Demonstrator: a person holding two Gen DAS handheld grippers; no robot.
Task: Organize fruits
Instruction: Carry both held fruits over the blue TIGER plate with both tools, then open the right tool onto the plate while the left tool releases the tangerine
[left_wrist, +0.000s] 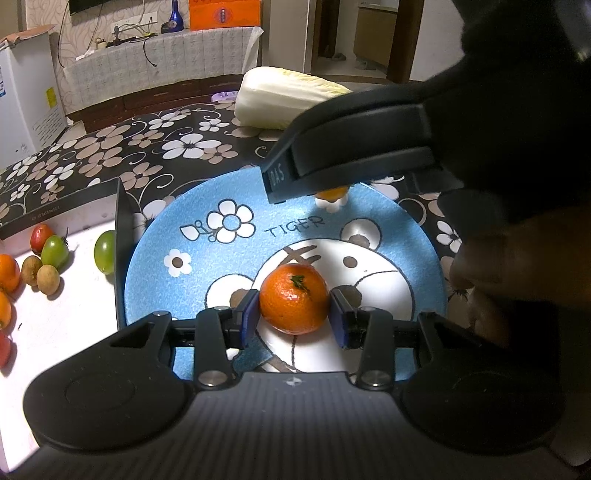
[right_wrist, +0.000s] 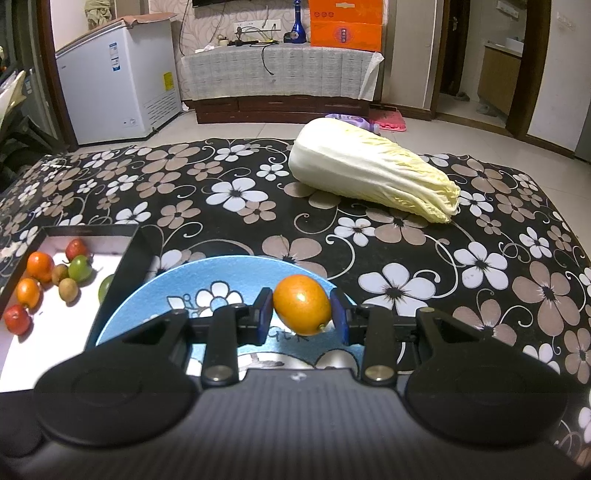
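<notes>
Right now the left hand-held gripper (left_wrist: 294, 315) has its blue pads pressed on either side of a mandarin (left_wrist: 294, 299), stem up, low over the middle of the blue plate (left_wrist: 159, 295), right above the cartoon face; whether the fruit touches the plate I cannot tell. Over on the other side, the right hand-held gripper (right_wrist: 302, 314) is clamped on a smaller, smooth orange fruit (right_wrist: 302, 305), an oval one, held above the far rim of that same plate (right_wrist: 155, 288). From the left wrist view the right hand-held gripper crosses the top right, dark and blurred, with just a sliver of its fruit peeking out beneath. Left of the plate sits a black-edged tray (right_wrist: 135, 254) with a white floor, touching the plate's edge, and in it a scatter of red, green, orange and brownish small fruits (right_wrist: 59, 282). Further back on the flowered bench (right_wrist: 406, 277) lies a napa cabbage (right_wrist: 369, 175) on its side.
</notes>
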